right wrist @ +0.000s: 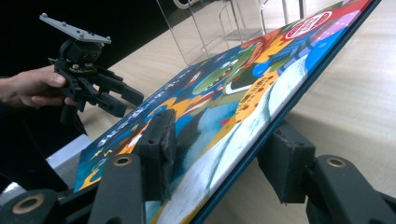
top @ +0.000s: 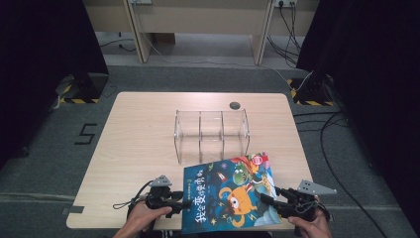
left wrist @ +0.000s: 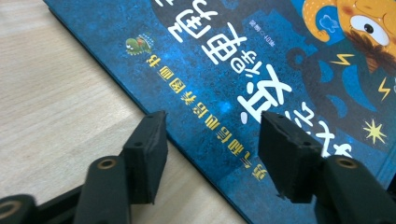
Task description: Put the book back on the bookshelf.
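The right gripper [right wrist: 217, 156] straddles the raised edge of the picture book [right wrist: 224, 102], one jaw over the cover and one under it, half open; whether the pads press it I cannot tell. The book tilts above the table [top: 138, 148], just in front of the clear plastic rack [top: 211, 134]. The left gripper [left wrist: 212, 154] stands open over the book's spine edge, holding nothing.

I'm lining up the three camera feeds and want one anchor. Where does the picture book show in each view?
High view: the picture book lies at the table's near edge, between the two grippers.
Left gripper view: its blue cover fills the upper right, spine edge running diagonally.
Right gripper view: it slants across the middle, lifted edge between the jaws.
Shared landmark: the clear divider rack beyond the book, in the high and right gripper views.
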The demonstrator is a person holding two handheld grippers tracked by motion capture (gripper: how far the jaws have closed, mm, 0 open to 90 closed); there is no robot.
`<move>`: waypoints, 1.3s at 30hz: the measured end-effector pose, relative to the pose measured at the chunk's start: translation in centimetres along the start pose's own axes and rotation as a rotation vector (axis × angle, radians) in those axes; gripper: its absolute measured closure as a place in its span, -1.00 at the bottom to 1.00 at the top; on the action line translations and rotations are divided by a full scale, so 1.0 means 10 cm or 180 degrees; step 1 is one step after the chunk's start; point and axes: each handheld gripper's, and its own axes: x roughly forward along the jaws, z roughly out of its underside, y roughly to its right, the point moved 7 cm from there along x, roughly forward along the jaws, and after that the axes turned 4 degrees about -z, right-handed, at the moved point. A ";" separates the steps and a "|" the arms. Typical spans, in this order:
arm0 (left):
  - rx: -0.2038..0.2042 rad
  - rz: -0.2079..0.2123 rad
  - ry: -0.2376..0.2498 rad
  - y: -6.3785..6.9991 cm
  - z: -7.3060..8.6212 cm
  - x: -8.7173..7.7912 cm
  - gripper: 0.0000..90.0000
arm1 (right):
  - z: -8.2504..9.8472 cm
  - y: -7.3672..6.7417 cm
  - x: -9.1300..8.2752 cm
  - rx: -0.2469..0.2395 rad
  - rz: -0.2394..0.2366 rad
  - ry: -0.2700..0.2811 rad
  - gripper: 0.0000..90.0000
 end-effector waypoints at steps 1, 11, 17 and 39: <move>-0.0008 -0.0010 0.0013 0.00 0.00 0.00 -0.09 | -0.01 0.00 0.00 -0.0035 0.0001 0.0006 0.09; -0.0050 -0.0035 0.0025 0.00 0.00 -0.01 -0.33 | -0.03 0.03 -0.10 -0.0131 0.0111 0.0108 0.08; -0.0028 -0.0037 0.0037 0.02 0.00 0.01 -0.36 | -0.07 -0.01 -0.14 -0.0328 0.0119 0.0172 0.08; -0.0196 0.0298 0.0030 0.13 -0.16 0.22 -0.55 | -0.13 -0.04 -0.19 -0.0746 0.0027 0.0307 0.07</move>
